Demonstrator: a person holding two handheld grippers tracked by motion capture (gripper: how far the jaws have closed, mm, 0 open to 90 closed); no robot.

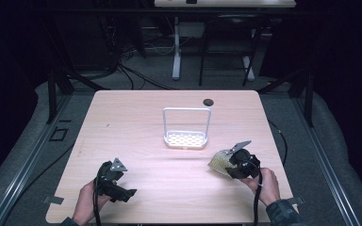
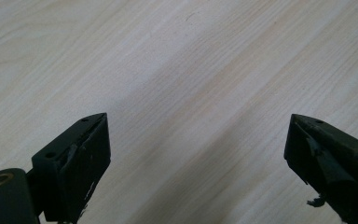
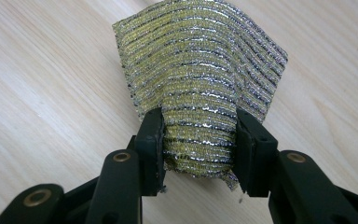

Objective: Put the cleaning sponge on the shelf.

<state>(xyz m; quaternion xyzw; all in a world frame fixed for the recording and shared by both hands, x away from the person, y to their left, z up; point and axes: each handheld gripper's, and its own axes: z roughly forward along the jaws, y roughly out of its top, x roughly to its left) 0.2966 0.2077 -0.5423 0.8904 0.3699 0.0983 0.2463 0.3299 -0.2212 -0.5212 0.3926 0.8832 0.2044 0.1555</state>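
- The scouring pad (image 3: pixel 200 74), a yellow-and-silver metallic-thread sponge, sits at the centre of the right gripper view and at lower right of the high view (image 1: pixel 220 161), just above the table (image 1: pixel 136 122).
- It looks light, soft and springy: it bows and pinches in where it is squeezed, so it will likely deform rather than slip, and its rough weave should give good friction.
- The right gripper (image 3: pixel 199 135) is clamped on the pad's near edge, jaws pressing either side; a deeper hold nearer the middle would probably flop less.
- The white wire caddy (image 1: pixel 186 128) stands in the centre of the high view, apart from the pad.
- The left gripper (image 2: pixel 196 140) is spread wide over bare wood, holding nothing.
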